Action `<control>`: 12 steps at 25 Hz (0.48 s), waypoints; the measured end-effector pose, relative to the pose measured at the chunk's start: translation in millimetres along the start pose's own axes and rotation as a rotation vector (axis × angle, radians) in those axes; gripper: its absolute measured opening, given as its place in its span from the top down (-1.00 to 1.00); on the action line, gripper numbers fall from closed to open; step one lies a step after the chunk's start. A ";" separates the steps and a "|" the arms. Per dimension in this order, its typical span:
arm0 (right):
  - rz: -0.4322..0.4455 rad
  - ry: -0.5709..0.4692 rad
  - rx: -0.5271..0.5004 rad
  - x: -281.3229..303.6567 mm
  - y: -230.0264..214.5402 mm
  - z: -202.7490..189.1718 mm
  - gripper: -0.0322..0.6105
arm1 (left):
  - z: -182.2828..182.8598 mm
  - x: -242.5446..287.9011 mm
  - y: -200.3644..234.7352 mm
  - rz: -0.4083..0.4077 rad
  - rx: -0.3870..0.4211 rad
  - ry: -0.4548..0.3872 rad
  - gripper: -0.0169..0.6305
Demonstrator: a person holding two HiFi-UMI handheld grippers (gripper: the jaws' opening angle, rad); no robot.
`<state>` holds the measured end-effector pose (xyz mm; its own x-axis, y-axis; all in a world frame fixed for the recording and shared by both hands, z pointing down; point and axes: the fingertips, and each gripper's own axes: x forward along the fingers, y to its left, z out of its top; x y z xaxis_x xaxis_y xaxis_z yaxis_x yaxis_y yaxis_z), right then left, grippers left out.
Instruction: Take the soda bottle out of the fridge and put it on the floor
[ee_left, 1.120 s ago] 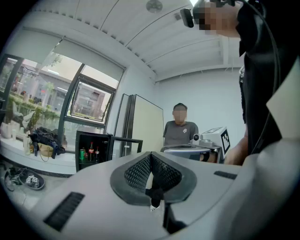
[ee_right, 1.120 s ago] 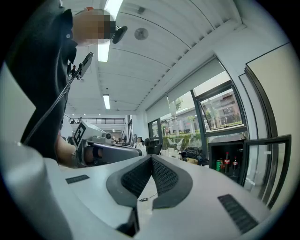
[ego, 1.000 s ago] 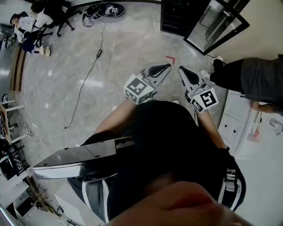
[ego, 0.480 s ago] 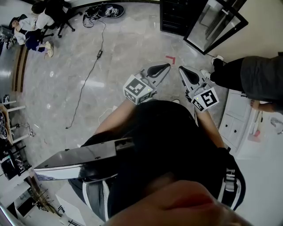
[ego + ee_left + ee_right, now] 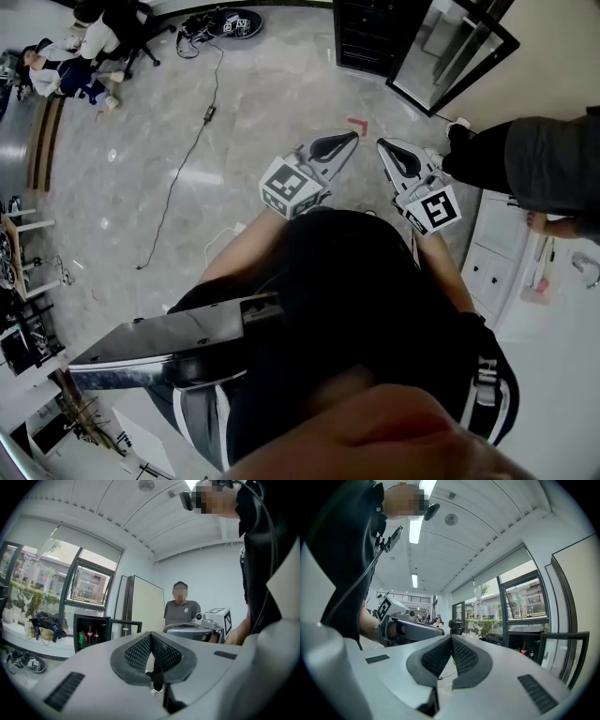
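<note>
Left tool (image 5: 351, 140) closed, nothing gripped; right tool (image 5: 383, 146) likewise closed, empty. Both held level, side by side, above marble floor (image 5: 253, 103), pointed toward black fridge (image 5: 370, 37). Fridge door (image 5: 459, 52) seen open. Soda bottle (image 5: 89, 633) seen upright inside fridge, second bottle (image 5: 96, 635) and green can (image 5: 80, 638) beside it, well apart from both tools. Bystander (image 5: 548, 159) seen near fridge.

Cut off at top edge: fridge (image 5: 370, 42). Too small to identify: bottles (image 5: 89, 636) inside. Cut off at right edge: bystander (image 5: 548, 164).
</note>
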<state>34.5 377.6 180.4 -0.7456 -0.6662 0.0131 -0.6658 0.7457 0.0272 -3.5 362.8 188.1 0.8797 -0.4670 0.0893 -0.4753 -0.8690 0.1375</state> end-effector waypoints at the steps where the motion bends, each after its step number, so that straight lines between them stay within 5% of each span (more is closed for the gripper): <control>1: 0.006 0.005 -0.013 -3.1 -1.2 -0.1 0.86 | 0.6 3.9 -2.7 0.005 -0.001 -0.001 0.93; 12: 0.062 0.015 0.030 -16.1 -18.6 -8.1 0.86 | 1.9 26.1 -11.4 0.073 -0.026 0.000 0.93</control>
<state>59.1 374.4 187.8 -0.7851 -0.6187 0.0288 -0.6190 0.7854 -0.0039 24.9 360.2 187.0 0.8427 -0.5291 0.0996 -0.5384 -0.8281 0.1560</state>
